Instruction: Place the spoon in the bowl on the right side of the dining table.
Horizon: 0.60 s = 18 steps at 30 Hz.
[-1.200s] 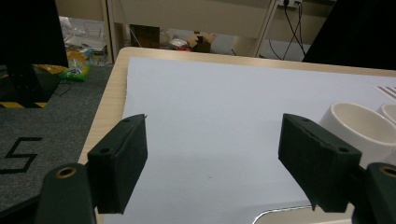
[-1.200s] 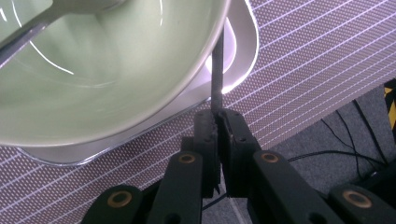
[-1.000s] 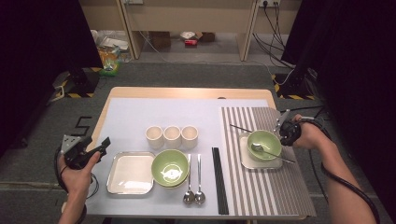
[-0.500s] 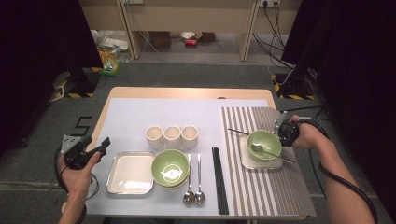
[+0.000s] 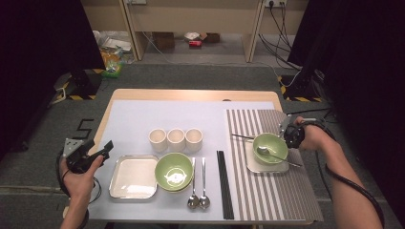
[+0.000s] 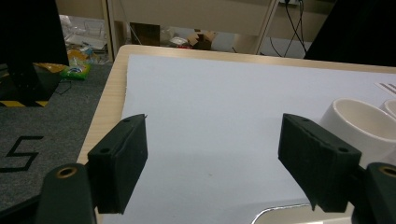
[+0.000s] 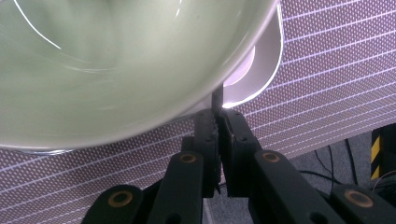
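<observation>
A pale wooden table (image 5: 191, 95) with a light blue sheet stood on a grey floor, dark curtains hanging at either side. On its right half lay a striped placemat (image 5: 296, 200), and on that a square plate (image 5: 253, 166) carried the small green bowl (image 5: 274, 142), with a spoon (image 5: 263, 151) resting inside it. The right gripper (image 7: 218, 122) had its jaws pinched together on the bowl's near rim, the thin wall caught between the pads. The left gripper (image 6: 212, 154) hung off the table's left edge with its jaws wide apart and nothing between them, a white cup (image 6: 359, 123) just beyond its right jaw.

The bowl looked glazed and rigid, probably ceramic or melamine: smooth, likely slippery against the pads, and liable to chip if knocked on the plate. A one-sided pinch on the rim would let it tip toward its far side, and the loose spoon could slide or rattle out. The rim seemed the only practical hold for narrow jaws; a firm bite and a level, slow lift looked wisest
</observation>
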Each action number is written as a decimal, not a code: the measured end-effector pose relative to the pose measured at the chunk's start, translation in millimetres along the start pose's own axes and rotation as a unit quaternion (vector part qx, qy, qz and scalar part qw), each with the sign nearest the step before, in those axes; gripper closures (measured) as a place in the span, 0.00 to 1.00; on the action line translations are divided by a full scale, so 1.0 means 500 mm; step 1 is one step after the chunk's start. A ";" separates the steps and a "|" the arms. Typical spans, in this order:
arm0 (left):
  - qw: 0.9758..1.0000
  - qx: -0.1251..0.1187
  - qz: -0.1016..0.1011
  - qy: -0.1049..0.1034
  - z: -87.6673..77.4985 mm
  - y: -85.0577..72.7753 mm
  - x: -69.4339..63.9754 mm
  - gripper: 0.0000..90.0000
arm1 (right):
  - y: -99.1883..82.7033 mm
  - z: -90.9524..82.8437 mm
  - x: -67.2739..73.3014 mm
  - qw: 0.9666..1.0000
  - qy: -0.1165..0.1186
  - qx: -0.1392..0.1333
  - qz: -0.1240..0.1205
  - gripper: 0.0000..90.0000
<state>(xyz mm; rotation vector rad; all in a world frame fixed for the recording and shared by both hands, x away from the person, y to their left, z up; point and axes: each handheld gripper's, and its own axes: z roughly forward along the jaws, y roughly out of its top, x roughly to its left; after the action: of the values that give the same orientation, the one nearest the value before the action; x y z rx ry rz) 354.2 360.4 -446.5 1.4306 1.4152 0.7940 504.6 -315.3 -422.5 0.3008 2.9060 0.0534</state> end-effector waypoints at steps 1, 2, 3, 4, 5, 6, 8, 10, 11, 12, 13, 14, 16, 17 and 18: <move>1.000 0.000 0.000 0.000 0.000 0.000 0.000 0.26 | 0.000 0.000 -0.002 1.000 -0.002 0.001 -0.008 0.95; 1.000 0.001 0.000 -0.001 0.000 0.000 0.000 0.26 | 0.001 0.000 -0.002 1.000 -0.002 0.002 -0.012 0.95; 1.000 0.001 0.001 -0.001 0.001 -0.001 -0.001 0.26 | 0.001 0.001 -0.003 1.000 -0.002 0.004 -0.013 0.95; 1.000 0.001 0.001 -0.001 0.001 -0.001 -0.001 0.26 | 0.002 0.001 -0.003 1.000 -0.003 0.006 -0.013 0.95; 1.000 0.001 0.001 -0.001 0.001 -0.001 -0.001 0.26 | 0.003 0.001 -0.003 1.000 -0.005 0.010 -0.015 0.95; 1.000 0.001 0.001 -0.001 0.001 -0.001 -0.001 0.26 | 0.003 0.001 -0.005 1.000 -0.005 0.012 -0.018 0.95; 1.000 0.001 0.001 -0.001 0.001 -0.001 -0.001 0.26 | 0.004 0.002 -0.007 1.000 -0.006 0.012 -0.022 0.95; 1.000 0.001 0.001 0.000 0.001 -0.001 -0.001 0.26 | 0.004 0.003 -0.008 1.000 -0.009 0.011 -0.024 0.95; 1.000 0.001 0.001 0.000 0.002 -0.002 -0.001 0.26 | 0.005 0.003 -0.010 0.999 -0.011 0.010 -0.029 0.95; 1.000 0.002 0.001 -0.001 0.002 -0.002 -0.001 0.26 | 0.005 0.003 -0.010 0.999 -0.012 0.011 -0.028 0.95; 1.000 0.003 0.001 -0.002 0.002 -0.002 -0.001 0.26 | 0.006 0.003 -0.012 0.999 -0.012 0.017 -0.033 0.95; 1.000 0.002 0.002 -0.001 0.002 -0.002 -0.001 0.26 | 0.006 0.003 -0.012 0.999 -0.013 0.017 -0.030 0.95; 1.000 0.002 0.002 -0.001 0.003 -0.002 -0.001 0.26 | 0.007 0.003 -0.013 0.999 -0.014 0.019 -0.032 0.95; 1.000 0.003 0.001 -0.001 0.003 -0.003 -0.001 0.26 | 0.008 0.003 -0.013 0.999 -0.014 0.019 -0.033 0.95; 1.000 0.003 0.002 -0.001 0.003 -0.003 -0.001 0.26 | 0.008 0.004 -0.015 0.999 -0.016 0.018 -0.037 0.95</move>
<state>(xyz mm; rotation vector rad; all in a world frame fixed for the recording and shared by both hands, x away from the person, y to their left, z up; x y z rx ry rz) 354.9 359.4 -448.2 1.4382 1.4150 0.7913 512.9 -312.8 -422.5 0.1967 2.8853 -0.0169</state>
